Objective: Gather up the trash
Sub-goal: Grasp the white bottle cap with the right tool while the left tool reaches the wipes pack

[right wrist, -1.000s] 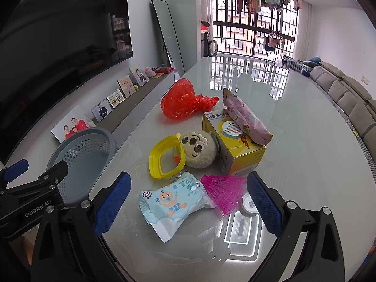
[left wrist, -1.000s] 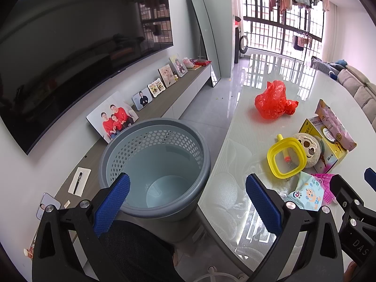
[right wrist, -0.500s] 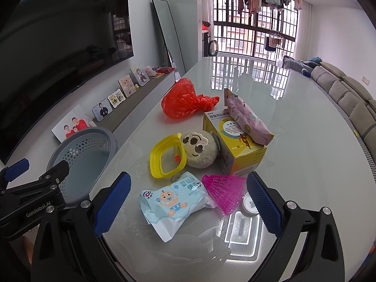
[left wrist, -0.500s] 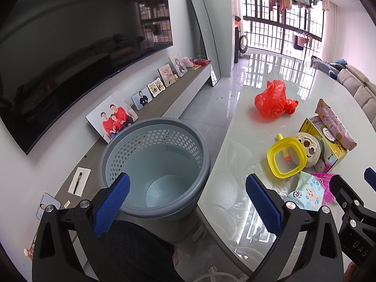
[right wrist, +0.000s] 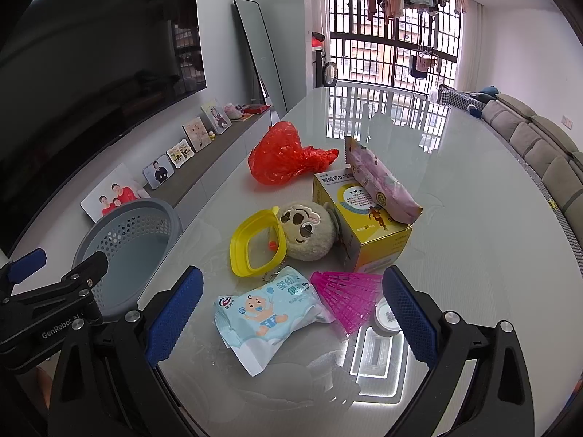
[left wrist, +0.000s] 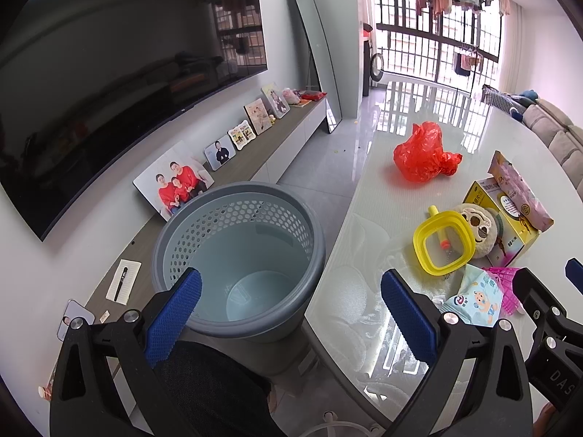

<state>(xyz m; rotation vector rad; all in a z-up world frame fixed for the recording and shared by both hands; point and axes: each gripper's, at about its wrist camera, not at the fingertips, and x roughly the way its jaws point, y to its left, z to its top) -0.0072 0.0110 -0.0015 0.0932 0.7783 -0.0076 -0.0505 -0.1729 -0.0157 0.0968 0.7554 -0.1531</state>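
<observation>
While nothing is held yet: both tools hover at the near edge of the table [right wrist: 473, 218], so the collecting looks to be at its very start
Left gripper [left wrist: 291, 313]: jaws spread wide and empty, poised over the near rim of the grey bin [left wrist: 238, 255]
Right gripper [right wrist: 291, 313]: jaws likewise wide apart and empty, looking down on the clutter
Bin: stands off the table's left edge, below its level, and shows nothing inside
Nearest piece: a blue wet-wipe packet [right wrist: 266, 309] lies flat between the right tool's fingers in that view, though not touched by them
Beside it: a pink shuttlecock [right wrist: 346, 291] with a small white cap [right wrist: 386, 317] at its end, just right of the packet
Further back: a yellow ring-shaped toy [right wrist: 255, 244] against a plush ball [right wrist: 306, 231], then a yellow box [right wrist: 364, 229] with a pink pouch [right wrist: 379, 182] lying on top
Farthest: a crumpled red plastic bag [right wrist: 284, 156], well apart from the tools
Step in hand: choosing and approaching a first item
Next move, as I judge it: lower the right tool onto the wipe packet, close on its soft bulk, lift, carry left over the table edge and release above the bin
Risk: the slick packet may slide on the glossy top
</observation>
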